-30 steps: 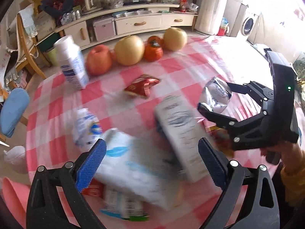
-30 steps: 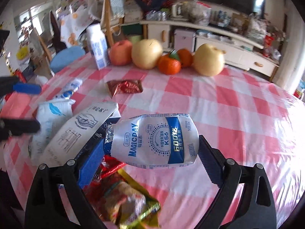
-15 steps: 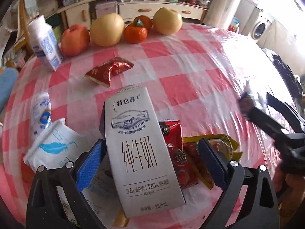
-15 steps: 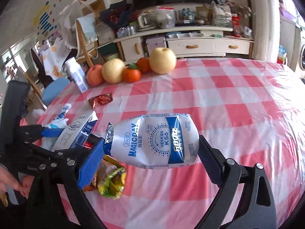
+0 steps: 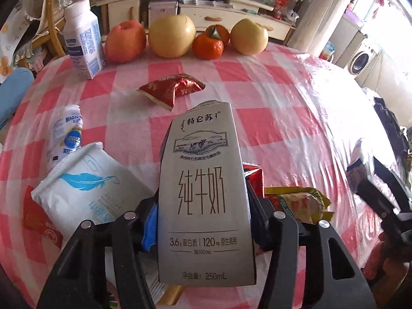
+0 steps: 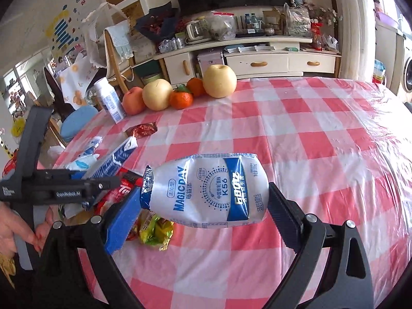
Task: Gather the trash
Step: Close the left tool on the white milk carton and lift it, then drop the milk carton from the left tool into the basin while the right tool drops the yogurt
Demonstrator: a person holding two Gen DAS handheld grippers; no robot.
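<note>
Jaws of your left gripper [image 5: 203,221] have just been closing, and they are now pressing on the grey milk carton [image 5: 204,193], which a second ago was lying loose and blurred between wide-open fingers. The carton is running lengthwise away from you along the gripper's line, its pinched top end pointing toward the far fruit and its base end sitting nearest the camera; the fingers are clamping its two long sides about halfway along.

Your right gripper [image 6: 203,206] is holding the crushed white-and-blue drink bottle [image 6: 206,190] just as before, but it has swung to the right, away from the trash pile. The bottle is lying crosswise between the fingers, its foil-topped neck against the left blue pad [image 6: 123,213] and its base against the right one, hanging above the checked surface [image 6: 322,134].

Around the carton, at the near left of the surface, you are leaving a white feather-print pouch [image 5: 82,188], a second small bottle [image 5: 65,136], a red packet [image 5: 253,180] and a yellow-green wrapper [image 5: 301,200]. A red foil wrapper [image 5: 171,88] is lying farther out.
</note>
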